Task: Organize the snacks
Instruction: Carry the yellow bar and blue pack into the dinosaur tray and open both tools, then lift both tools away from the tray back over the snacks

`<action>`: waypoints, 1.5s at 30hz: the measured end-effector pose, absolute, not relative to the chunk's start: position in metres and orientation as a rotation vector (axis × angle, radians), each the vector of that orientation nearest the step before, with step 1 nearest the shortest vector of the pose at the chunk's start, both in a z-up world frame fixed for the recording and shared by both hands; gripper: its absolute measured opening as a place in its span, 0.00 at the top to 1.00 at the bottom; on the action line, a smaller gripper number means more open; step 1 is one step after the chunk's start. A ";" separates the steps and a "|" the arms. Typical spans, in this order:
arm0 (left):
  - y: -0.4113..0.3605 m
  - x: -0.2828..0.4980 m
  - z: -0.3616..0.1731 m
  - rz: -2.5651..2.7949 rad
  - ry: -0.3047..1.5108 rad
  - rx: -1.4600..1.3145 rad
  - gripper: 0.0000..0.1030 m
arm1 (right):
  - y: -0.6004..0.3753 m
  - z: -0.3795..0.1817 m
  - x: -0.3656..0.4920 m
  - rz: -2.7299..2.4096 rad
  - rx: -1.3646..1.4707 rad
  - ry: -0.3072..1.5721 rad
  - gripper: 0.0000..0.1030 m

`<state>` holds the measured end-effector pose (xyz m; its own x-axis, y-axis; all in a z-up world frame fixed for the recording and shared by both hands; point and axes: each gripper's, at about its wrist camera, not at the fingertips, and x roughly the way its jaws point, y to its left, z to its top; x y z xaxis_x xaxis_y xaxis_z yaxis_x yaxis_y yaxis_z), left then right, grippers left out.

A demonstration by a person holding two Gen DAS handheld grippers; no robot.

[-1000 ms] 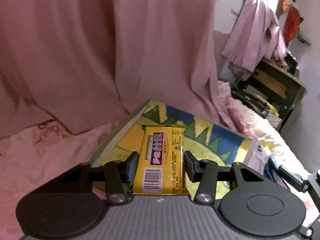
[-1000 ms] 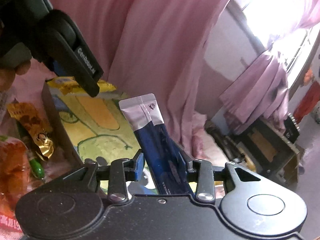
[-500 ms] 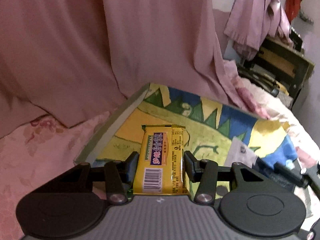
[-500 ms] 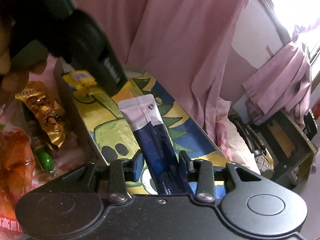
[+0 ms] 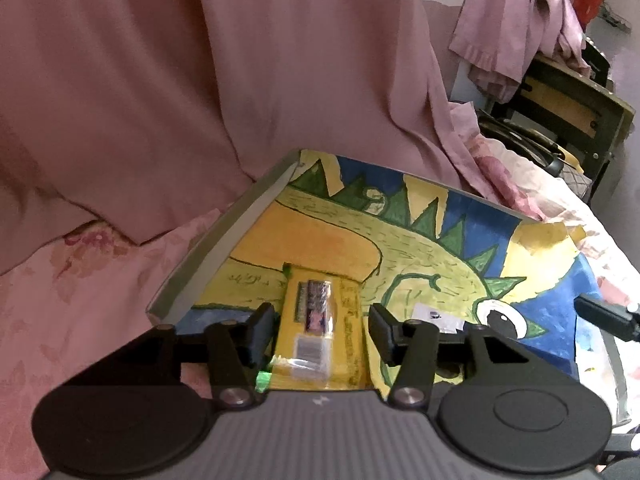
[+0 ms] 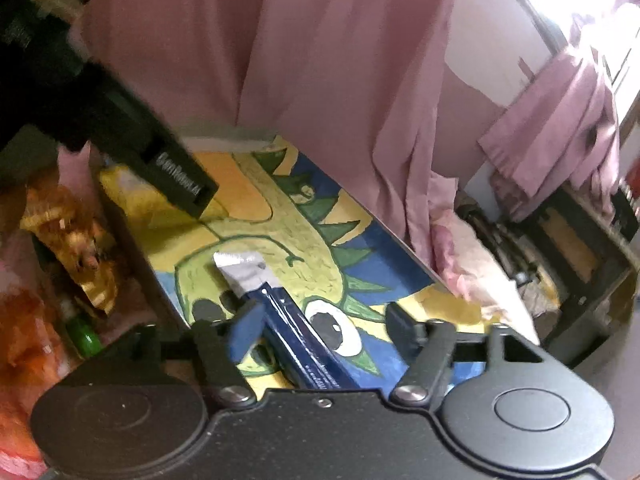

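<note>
Yellow wrapper first: the yellow snack bar lies between the jaws of the left gripper, which are opening; a sliver of gap shows on each side, so the pads no longer press it. It rests on or just over the floor of the painted box, close to the box's near-left corner. Label is blurred.

Blue sachet, silver-topped, sits between the jaws of the right gripper, also opening and already well apart. It leans against the left pad, clear of the right one, its top end down on the box floor near the painted eye.

Step in hand, as judged: release of both snacks into the box, two-handed drop.

Next move calls for: back each gripper straight out along its own line so neither pad drags its packet; sachet is the likelier to snag.

Outside the box, past its left wall in the right wrist view: gold-wrapped snack, a green item, an orange packet, apparently still to be sorted. Pink curtain behind the box, pink floral bedding under it.
</note>
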<state>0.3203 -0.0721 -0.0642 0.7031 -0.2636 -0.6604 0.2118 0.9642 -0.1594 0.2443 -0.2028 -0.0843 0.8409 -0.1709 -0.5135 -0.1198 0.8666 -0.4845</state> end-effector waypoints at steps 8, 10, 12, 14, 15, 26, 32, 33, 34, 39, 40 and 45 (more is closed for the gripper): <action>-0.066 0.297 -0.029 -0.248 0.664 -0.105 0.16 | -0.228 -0.050 0.229 -0.084 -0.334 0.523 0.07; -0.062 0.288 -0.018 -0.240 0.637 -0.108 0.11 | -0.235 -0.039 0.217 -0.092 -0.267 0.489 0.04; -0.057 0.275 -0.007 -0.225 0.595 -0.108 0.05 | -0.240 -0.026 0.205 -0.099 -0.223 0.450 0.02; -0.053 0.262 0.005 -0.207 0.529 -0.098 0.03 | -0.243 -0.015 0.190 -0.105 -0.186 0.395 0.01; -0.052 0.255 0.011 -0.191 0.494 -0.092 0.01 | -0.244 -0.009 0.182 -0.101 -0.172 0.372 0.01; -0.043 0.179 0.042 -0.112 0.368 -0.004 0.00 | -0.245 0.029 0.100 -0.077 -0.091 0.236 0.01; -0.031 0.133 0.036 -0.097 0.407 0.041 0.00 | -0.237 0.035 0.061 -0.098 -0.041 0.242 0.01; -0.028 0.126 0.036 -0.097 0.415 0.037 0.00 | -0.236 0.036 0.055 -0.101 -0.028 0.243 0.01; -0.026 0.119 0.035 -0.098 0.422 0.034 0.00 | -0.234 0.037 0.048 -0.102 -0.011 0.247 0.01; -0.017 0.084 0.031 -0.100 0.436 0.033 0.00 | -0.231 0.034 0.020 -0.091 0.070 0.303 0.01; -0.015 0.077 0.030 -0.101 0.431 0.028 0.00 | -0.230 0.034 0.015 -0.090 0.081 0.313 0.01; -0.004 0.050 0.025 -0.103 0.455 0.019 0.00 | -0.219 0.028 -0.007 -0.090 0.083 0.354 0.01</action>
<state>0.0503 -0.0045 0.0247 0.8933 -0.0950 -0.4393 0.1036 0.9946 -0.0043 -0.0069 -0.2194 0.0281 0.9340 -0.0734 -0.3497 0.1026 0.9926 0.0657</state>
